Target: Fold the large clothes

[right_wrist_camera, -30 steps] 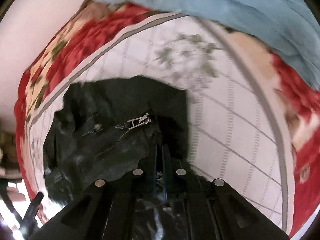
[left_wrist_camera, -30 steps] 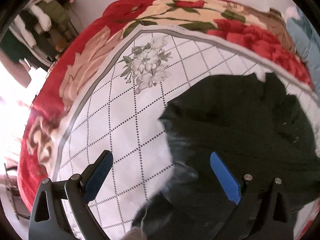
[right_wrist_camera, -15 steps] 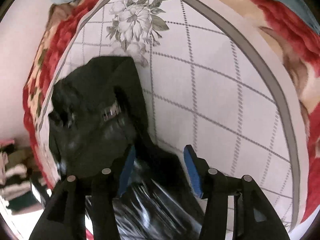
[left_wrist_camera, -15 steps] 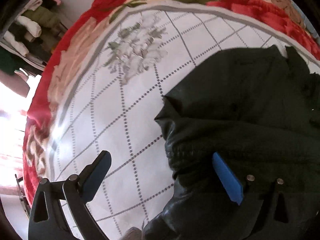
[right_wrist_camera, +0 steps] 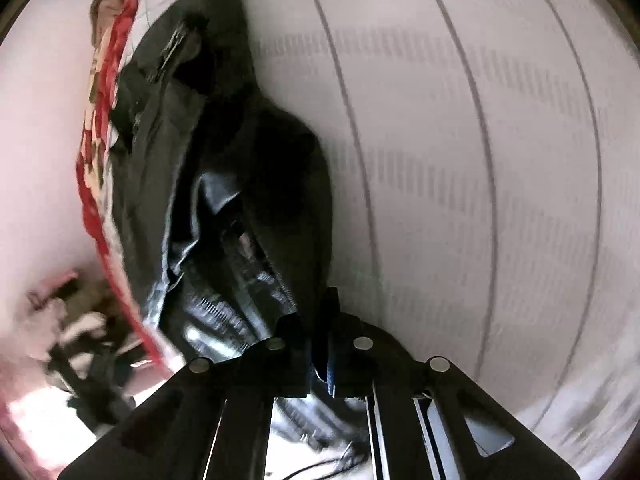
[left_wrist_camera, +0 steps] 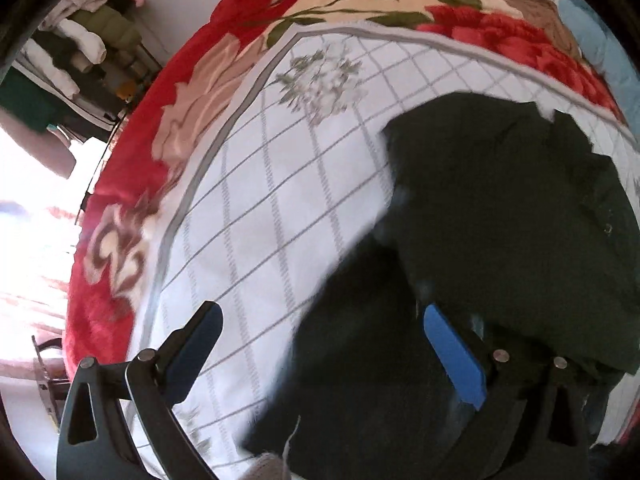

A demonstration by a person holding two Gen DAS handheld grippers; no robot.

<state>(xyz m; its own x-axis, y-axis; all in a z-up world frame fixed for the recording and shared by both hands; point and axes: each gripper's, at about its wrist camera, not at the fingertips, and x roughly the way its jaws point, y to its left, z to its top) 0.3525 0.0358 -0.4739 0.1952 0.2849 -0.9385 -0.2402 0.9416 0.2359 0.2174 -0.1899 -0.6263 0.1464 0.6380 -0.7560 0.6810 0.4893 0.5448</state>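
2 grippers | L gripper point(left_wrist_camera: 320, 360) wide | R gripper point(right_wrist_camera: 324, 344) pinching jacket point(right_wrist_camera: 240, 200)

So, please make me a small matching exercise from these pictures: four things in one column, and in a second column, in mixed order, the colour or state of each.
Things:
1. left gripper
2. right gripper
3. jacket
4. blanket border

Colour or state:
A. red with large flowers
B. jaws wide open, nothing pressed between the pads
C. dark, lying on the white checked sheet
D. jaws shut on dark fabric

Right pairs: 1-B, 2-D, 3-C, 4-A
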